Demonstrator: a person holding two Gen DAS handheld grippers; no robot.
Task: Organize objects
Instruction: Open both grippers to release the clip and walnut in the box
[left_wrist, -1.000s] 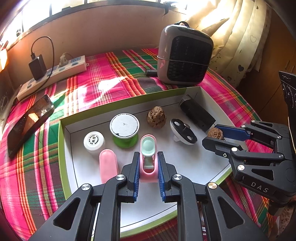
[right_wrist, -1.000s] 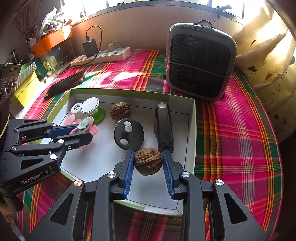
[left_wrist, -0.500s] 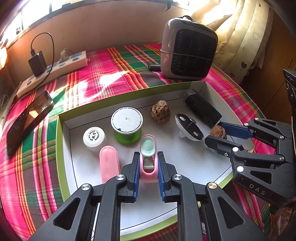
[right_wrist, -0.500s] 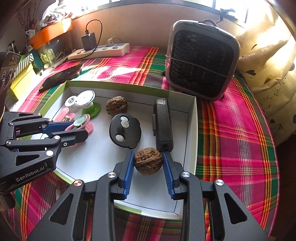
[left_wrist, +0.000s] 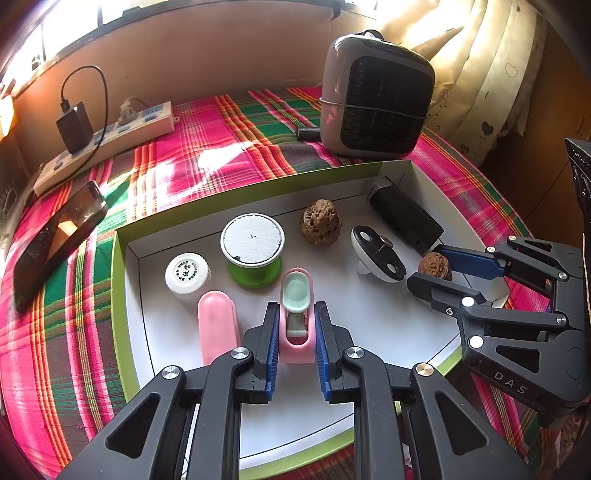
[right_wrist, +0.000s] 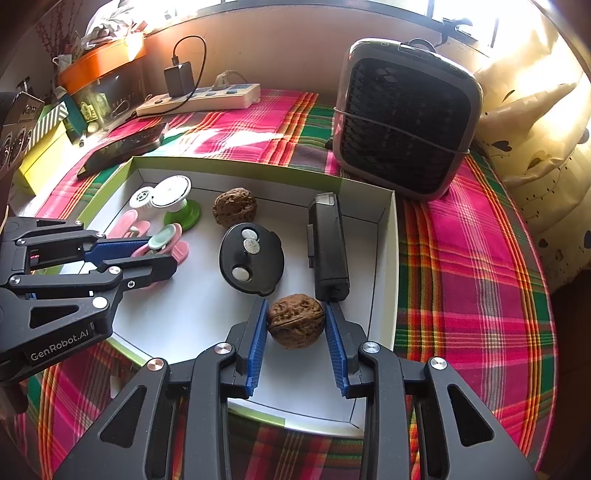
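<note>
A white tray with a green rim lies on the plaid cloth. My left gripper is shut on a pink and mint clip, also seen in the right wrist view. My right gripper is shut on a walnut just above the tray floor near its right wall; the walnut also shows in the left wrist view. In the tray lie a second walnut, a green spool, a white cap, a pink case, a black oval disc and a black bar.
A grey fan heater stands behind the tray at the right. A power strip with a charger lies at the back left. A dark phone lies left of the tray. Boxes crowd the far left edge.
Both grippers keep their hold. Both views have shifted slightly, so the heater and the tray sit a little differently in frame. The objects in the tray have not moved.
</note>
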